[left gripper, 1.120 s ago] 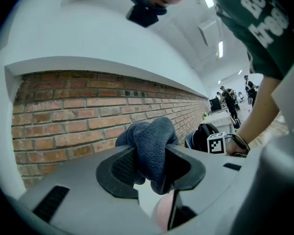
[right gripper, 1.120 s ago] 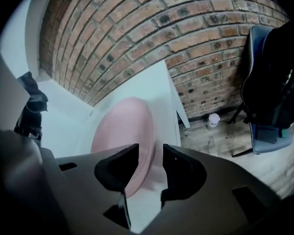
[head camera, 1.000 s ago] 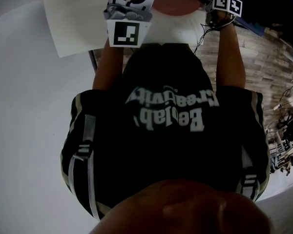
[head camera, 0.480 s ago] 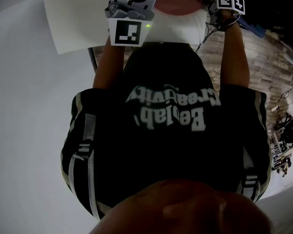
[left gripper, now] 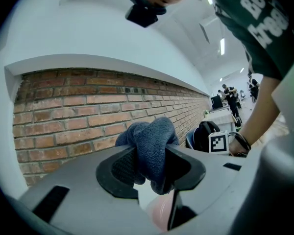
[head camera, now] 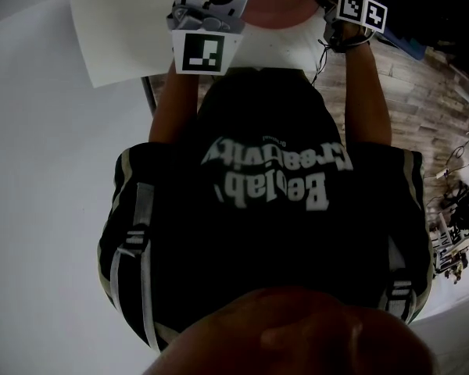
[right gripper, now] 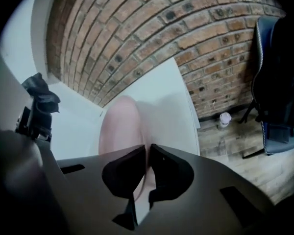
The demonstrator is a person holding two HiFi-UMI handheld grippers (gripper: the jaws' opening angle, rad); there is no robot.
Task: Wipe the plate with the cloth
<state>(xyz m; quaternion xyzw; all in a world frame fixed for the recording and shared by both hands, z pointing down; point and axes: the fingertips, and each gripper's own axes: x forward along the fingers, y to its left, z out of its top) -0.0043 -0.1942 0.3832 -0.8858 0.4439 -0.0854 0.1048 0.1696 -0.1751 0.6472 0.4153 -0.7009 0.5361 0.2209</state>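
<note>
left gripper view: the left gripper [left gripper: 149,164] is clamped tight on a bunched dark blue fabric cloth [left gripper: 152,140], held up before a red brick wall [left gripper: 83,116].

right gripper view: the right gripper [right gripper: 147,163], its jaws just closing, pinches the near rim of the round pale pink plate [right gripper: 118,126], with the white table [right gripper: 164,97] behind it.

head view: the plate sits at the top edge, between both grippers.

Printed in pale letters, upside down from above, across the chest of the black shirt [head camera: 266,233]: "Creativity" over a word like "Beolab", with a tiny unreadable line beside. Only black-and-white square patterns, no letters, on the left marker cube [head camera: 202,53] and the right marker cube [head camera: 362,10].
</note>
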